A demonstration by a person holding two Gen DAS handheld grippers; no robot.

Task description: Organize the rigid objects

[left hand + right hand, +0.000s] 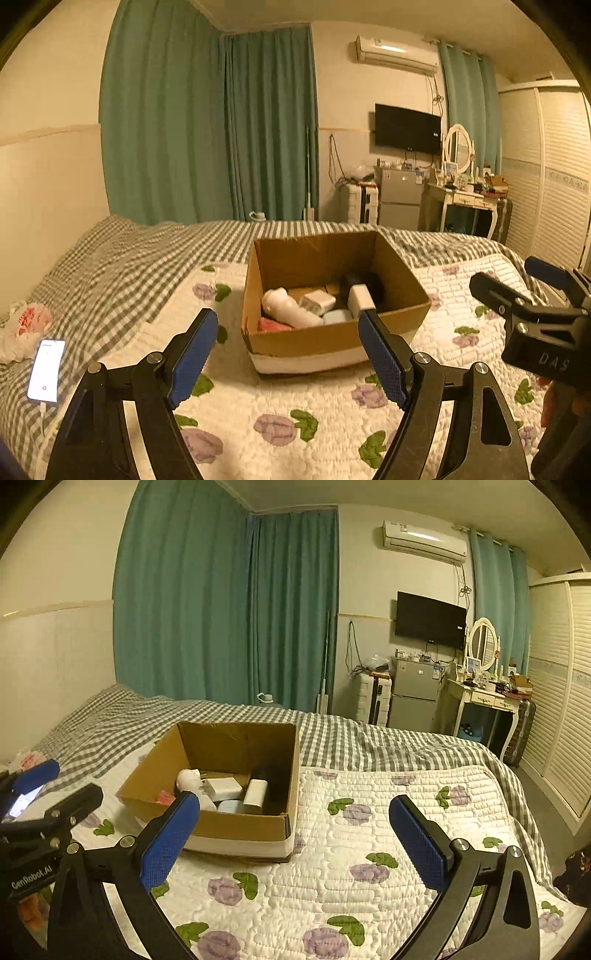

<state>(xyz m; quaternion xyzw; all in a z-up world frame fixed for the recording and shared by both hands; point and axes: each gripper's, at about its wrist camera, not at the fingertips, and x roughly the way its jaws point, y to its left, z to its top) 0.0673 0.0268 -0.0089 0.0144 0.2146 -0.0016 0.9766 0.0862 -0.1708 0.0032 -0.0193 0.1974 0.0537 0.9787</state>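
Left wrist view: one brown cardboard box (332, 343) sits mid-bed on the quilted floral bedspread (295, 406), holding several smooth white rigid objects (290, 308). Left gripper (288, 354) and right gripper (295, 834): jaws open, empty.

"DAS" on right gripper (532, 295) body; "GenRobot.AI" on left gripper (44, 786) body.

Black tongs (288, 332), blue ribbed pads (194, 356)
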